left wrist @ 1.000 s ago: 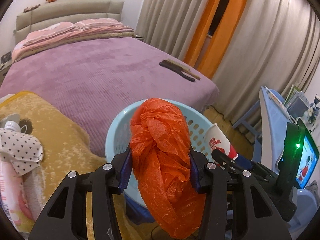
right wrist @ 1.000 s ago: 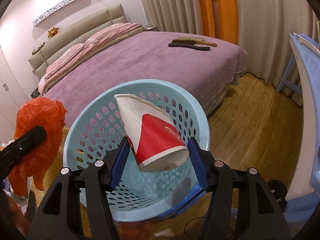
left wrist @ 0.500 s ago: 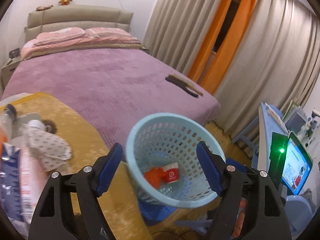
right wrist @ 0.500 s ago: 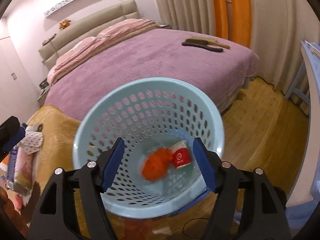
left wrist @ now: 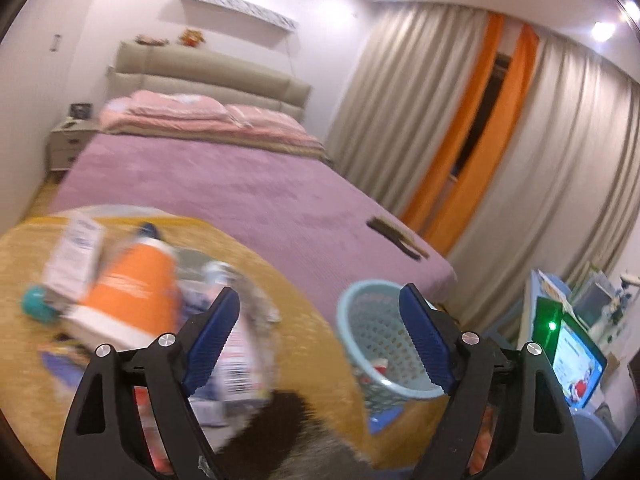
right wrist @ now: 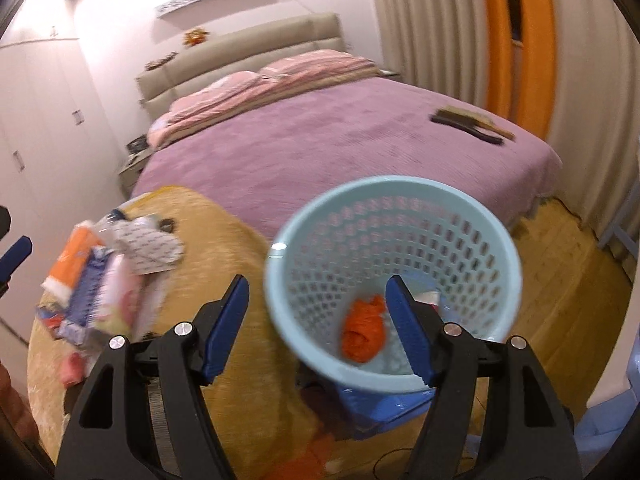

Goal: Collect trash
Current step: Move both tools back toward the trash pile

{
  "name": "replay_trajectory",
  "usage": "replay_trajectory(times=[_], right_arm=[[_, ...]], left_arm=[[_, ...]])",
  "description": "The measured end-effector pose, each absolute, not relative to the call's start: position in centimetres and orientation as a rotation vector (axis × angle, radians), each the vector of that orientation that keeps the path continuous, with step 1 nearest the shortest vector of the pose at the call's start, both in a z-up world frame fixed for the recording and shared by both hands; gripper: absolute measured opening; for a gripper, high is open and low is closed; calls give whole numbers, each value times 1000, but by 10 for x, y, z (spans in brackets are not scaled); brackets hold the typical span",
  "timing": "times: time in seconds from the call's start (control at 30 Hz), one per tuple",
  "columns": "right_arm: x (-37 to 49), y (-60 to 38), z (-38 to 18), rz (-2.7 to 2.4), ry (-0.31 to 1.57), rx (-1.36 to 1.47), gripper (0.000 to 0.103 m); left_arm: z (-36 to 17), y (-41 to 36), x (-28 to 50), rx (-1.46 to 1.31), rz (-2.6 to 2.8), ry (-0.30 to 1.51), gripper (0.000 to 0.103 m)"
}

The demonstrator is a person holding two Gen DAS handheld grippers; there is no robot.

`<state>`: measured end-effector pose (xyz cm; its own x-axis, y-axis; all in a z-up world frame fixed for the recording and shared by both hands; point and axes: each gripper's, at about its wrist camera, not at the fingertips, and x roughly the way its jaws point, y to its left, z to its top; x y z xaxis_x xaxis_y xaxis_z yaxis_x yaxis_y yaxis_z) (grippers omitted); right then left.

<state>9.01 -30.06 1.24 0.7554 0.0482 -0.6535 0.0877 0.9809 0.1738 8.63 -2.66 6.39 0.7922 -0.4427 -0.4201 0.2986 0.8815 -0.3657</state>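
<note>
A light blue perforated basket [right wrist: 496, 240] stands beside a yellow-covered table [right wrist: 224, 360]; it also shows in the left wrist view [left wrist: 352, 332]. An orange plastic bag [right wrist: 362, 334] and a red-and-white paper cup [right wrist: 430, 296] lie in its bottom. My right gripper [right wrist: 316, 330] is open and empty, above the basket's near left rim. My left gripper [left wrist: 320, 340] is open and empty, over the table's edge. A blurred pile of trash lies on the table: an orange-and-white package [left wrist: 128, 300], a white box [left wrist: 74, 256] and printed wrappers [right wrist: 120, 280].
A purple bed [left wrist: 224, 196] fills the room behind, with a dark brush [right wrist: 468, 124] near its corner. Curtains [left wrist: 540, 160] hang at the right. A blue desk with a screen [left wrist: 576, 364] stands at the far right. A teal ball [left wrist: 36, 308] lies on the table.
Both grippers opened and dropped the orange bag and the paper cup into the basket. Both have since swung left and pulled back, toward the trash pile on the table.
</note>
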Motion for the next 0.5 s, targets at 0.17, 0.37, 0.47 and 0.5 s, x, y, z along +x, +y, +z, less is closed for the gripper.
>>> replay_trajectory(times=[0.17,0.37,0.47,0.5], right_arm=[[82,-253,25,80,664,159,67],[83,-190,29,200,636,86,67],[88,-165,24,241,650,66,67],[90,-157,22,251,654,60,67]], left_arm=[[81,36,62,-324,-303,458,83],[76,93,57,-357,-206,479,83],[63,111,67,-378,-192,538,83],[60,115,68,-381,-192,551,83]])
